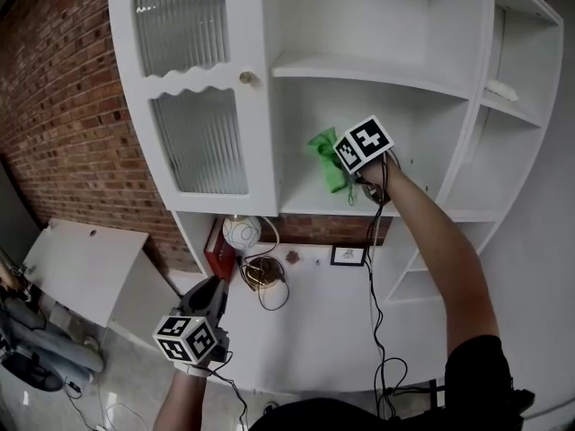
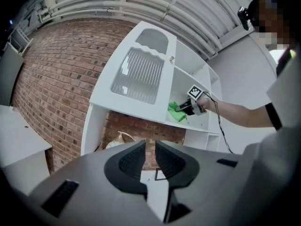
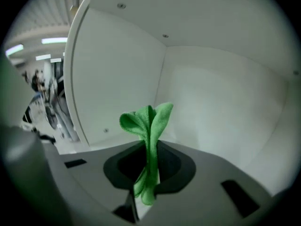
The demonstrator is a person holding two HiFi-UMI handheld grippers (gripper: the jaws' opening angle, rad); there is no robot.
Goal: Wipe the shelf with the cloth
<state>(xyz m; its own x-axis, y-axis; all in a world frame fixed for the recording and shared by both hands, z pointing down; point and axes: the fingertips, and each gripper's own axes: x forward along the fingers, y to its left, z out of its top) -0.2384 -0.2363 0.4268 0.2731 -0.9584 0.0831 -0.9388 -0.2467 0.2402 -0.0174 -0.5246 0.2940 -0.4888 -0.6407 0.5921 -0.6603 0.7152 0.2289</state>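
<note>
Home-style room set up inside an industrial hall, red brick wall [image 1: 54,106], white wooden shelf cabinet [image 1: 359,65] with ribbed glass door [image 1: 202,142], small framed picture [image 1: 348,256], ribbed metal ceiling [image 2: 155,4] overhead

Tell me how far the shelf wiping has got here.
Done: the green cloth is clamped in the right gripper, held just above the shelf. In hand: whether the cloth touches the board cannot be told. Left: the wiping itself. The left gripper hangs low, empty, jaws slightly apart.
</note>
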